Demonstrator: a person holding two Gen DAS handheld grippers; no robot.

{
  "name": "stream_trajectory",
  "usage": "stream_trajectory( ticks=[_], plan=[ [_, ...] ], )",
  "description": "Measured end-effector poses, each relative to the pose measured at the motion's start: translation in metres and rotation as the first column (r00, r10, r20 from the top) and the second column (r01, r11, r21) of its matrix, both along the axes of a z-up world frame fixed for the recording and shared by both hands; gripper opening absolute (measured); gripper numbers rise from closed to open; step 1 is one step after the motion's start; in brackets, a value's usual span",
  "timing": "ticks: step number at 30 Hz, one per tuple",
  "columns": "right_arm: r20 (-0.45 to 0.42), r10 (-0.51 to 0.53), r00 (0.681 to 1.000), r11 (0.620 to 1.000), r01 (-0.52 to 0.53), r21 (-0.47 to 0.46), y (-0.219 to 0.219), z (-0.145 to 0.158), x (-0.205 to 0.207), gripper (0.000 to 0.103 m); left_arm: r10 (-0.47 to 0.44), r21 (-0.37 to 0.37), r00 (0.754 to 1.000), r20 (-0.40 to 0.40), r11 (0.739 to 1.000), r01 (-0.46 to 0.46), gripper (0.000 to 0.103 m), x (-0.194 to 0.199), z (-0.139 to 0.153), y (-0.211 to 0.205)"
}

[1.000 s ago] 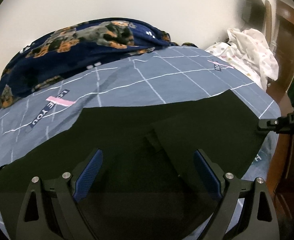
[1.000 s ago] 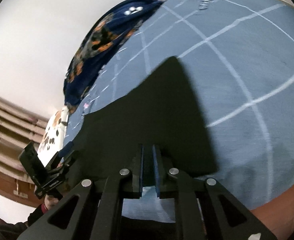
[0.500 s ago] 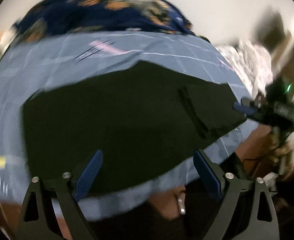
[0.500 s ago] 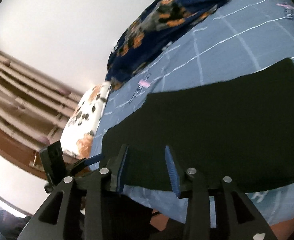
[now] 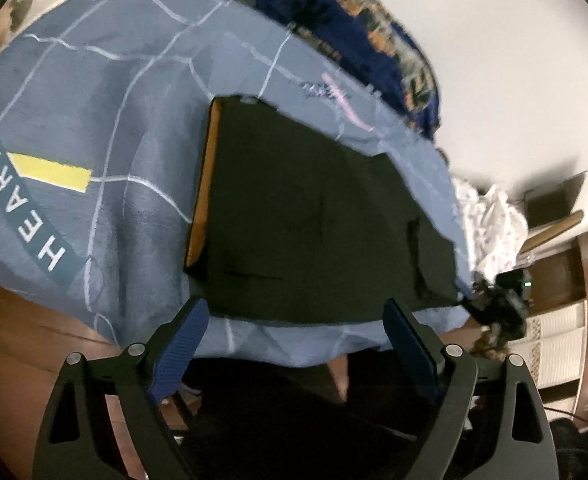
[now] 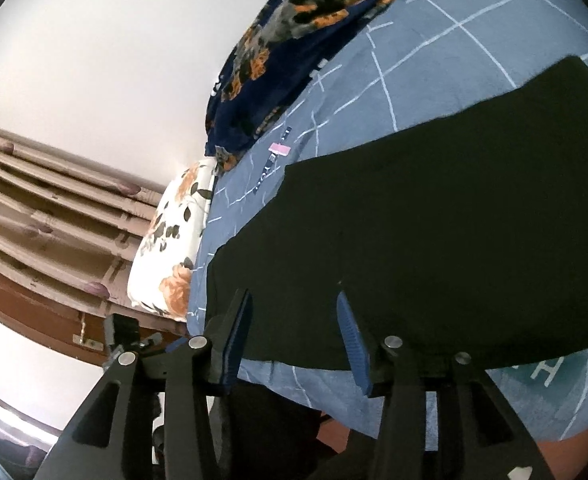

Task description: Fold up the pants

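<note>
Left wrist view: one pair of black pants lies flat on the blue bedsheet, long axis running left to right, an orange-lined end at left. One left gripper, jaws wide, closing slightly, holding nothing.

Right wrist view: same pants, one floral pillow. Right gripper part-open, opening, empty.

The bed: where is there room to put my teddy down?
The biggest bare patch of the sheet is beside the black pants, on their orange-edged side, above the HEART print. A narrower strip runs between the pants and the dark flowery blanket. It is crowded along the blanket, by the flowered pillow and by the white heap.
</note>
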State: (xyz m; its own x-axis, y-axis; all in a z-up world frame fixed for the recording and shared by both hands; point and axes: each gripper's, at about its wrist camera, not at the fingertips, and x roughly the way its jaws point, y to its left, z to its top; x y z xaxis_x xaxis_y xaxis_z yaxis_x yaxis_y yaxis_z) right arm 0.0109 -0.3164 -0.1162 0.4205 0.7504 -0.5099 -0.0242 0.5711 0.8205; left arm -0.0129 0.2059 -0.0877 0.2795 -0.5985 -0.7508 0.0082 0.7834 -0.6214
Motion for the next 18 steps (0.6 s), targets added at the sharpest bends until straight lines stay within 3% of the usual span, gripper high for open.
stream_trajectory(
  ticks=[4, 11, 16, 18],
  plan=[
    [-0.019, -0.007, 1.0, 1.0, 0.007, 0.011, 0.001, -0.003, -0.002, 0.043, -0.027, 0.022, 0.999, -0.035, 0.999, 0.028, 0.087, 0.015, -0.017, -0.004],
    [-0.028, -0.002, 1.0, 1.0, 0.002, 0.01, 0.008, -0.006, -0.002, 0.049, -0.086, -0.01, 0.996, -0.005, 0.996, 0.086, 0.087, 0.036, -0.028, -0.011],
    [-0.049, 0.011, 0.999, 1.0, -0.011, 0.004, 0.018, -0.011, 0.0, 0.05, -0.087, -0.142, 0.989, 0.118, 0.984, 0.104, 0.087, 0.037, -0.005, -0.006],
    [-0.052, 0.011, 0.999, 1.0, -0.011, 0.0, 0.02, -0.012, 0.001, 0.053, -0.079, -0.136, 0.986, 0.144, 0.986, 0.099, 0.087, 0.039, 0.001, -0.005]
  ],
)
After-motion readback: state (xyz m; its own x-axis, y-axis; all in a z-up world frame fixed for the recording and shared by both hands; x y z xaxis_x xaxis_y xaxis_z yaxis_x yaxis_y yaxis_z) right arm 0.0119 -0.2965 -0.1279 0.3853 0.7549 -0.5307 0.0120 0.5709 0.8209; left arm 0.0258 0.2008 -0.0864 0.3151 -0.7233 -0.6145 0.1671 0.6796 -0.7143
